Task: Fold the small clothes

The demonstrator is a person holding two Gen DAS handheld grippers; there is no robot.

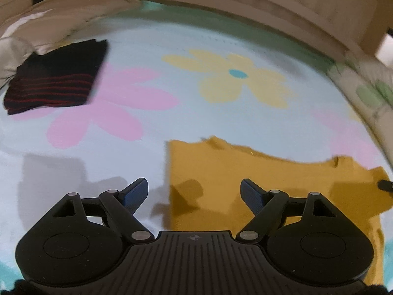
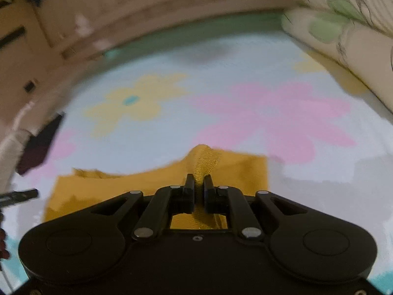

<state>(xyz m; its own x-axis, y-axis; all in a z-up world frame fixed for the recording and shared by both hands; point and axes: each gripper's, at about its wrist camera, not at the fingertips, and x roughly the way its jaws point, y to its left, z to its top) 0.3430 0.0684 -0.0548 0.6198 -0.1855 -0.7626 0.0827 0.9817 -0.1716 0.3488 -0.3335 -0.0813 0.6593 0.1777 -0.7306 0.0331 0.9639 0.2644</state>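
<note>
My right gripper (image 2: 199,180) points steeply down at the bed, and its jaws are clamped on a pinched ridge of the mustard garment (image 2: 152,184). The knit cloth rises in a small peak between the two black fingers (image 2: 189,184), lifted off the sheet there, while the rest of the garment lies flat to the left and right of the grip. No earlier picture is at hand, so I say only that the pads press on the cloth.

My left gripper (image 1: 194,191) also tilts downward, with its jaws well apart and nothing between them. Its blue pads (image 1: 136,193) hang above the left edge of the mustard garment (image 1: 245,179); one pad is over bare sheet, the other over the yellow cloth. I cannot tell whether either pad touches anything, since the view is blurred there.

The garment lies on the near part of the bed's flowered sheet (image 1: 137,147), light blue with pink and yellow flowers. A folded dark garment with red stripes (image 1: 56,76) sits well apart, toward the far left corner of the bed. A pale wooden frame (image 1: 270,7) curves along the far edge.
</note>
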